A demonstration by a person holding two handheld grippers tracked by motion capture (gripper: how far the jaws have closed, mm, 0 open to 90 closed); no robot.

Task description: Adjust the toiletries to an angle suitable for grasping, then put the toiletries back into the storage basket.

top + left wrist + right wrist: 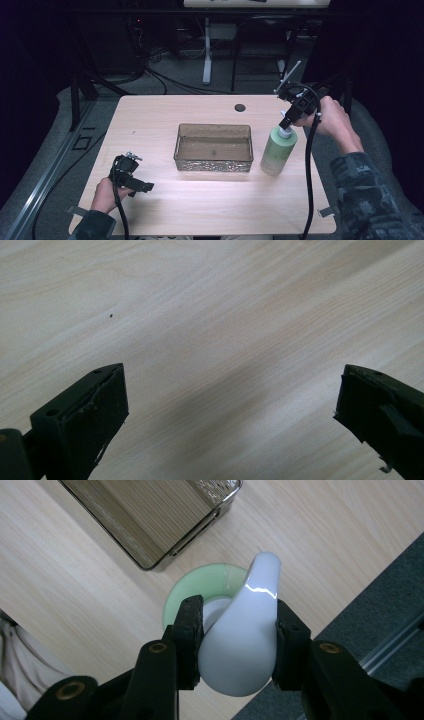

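Note:
A pale green pump bottle [278, 151] stands upright on the table just right of a clear rectangular bin [214, 147]. My right gripper [287, 121] is shut on the bottle's white pump head [246, 630], one jaw on each side, seen from above in the right gripper view with the green bottle shoulder [200, 582] below it. My left gripper [136, 186] rests low near the table's front left, held in a hand. Its jaws [230, 415] stand wide open over bare wood with nothing between them.
The light wooden table [160, 120] has a dark round hole [240, 107] near its far edge. The bin [150, 515] looks empty. Grey carpet [380, 605] lies past the table's right edge. Cables trail from both grippers.

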